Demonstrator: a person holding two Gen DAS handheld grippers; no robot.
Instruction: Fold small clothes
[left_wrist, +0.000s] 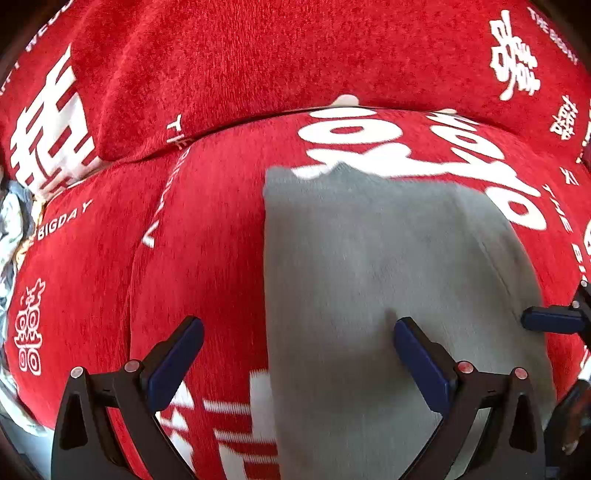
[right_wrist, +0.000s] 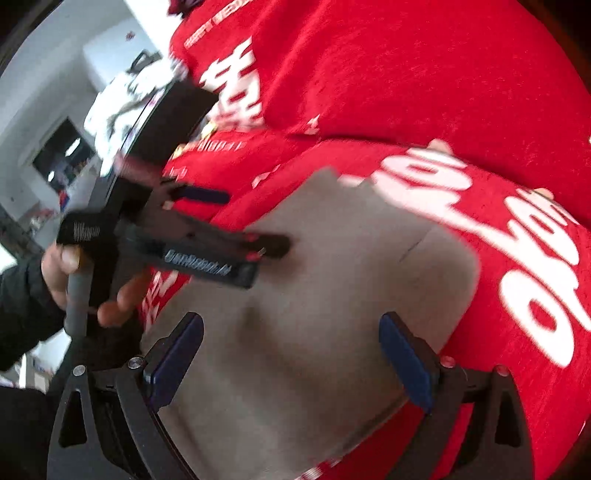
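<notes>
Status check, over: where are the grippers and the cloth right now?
Left gripper open, right gripper open, both over the grey cloth. Cloth lies flat on red cover. Nothing in the way.

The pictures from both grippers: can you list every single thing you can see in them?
Grey cloth: one, grey, lying flat on the red cover, under both grippers.
Red cover: one, red with white writing, spread over the cushions.
White crumpled thing: one, white, at the far left edge; too blurred to name.
Left gripper: one, black with blue pads, open over the cloth's left edge.
Right gripper: one, black with blue pads, open above the cloth.
Hand: one, dark sleeve, holding the left gripper's handle.
</notes>
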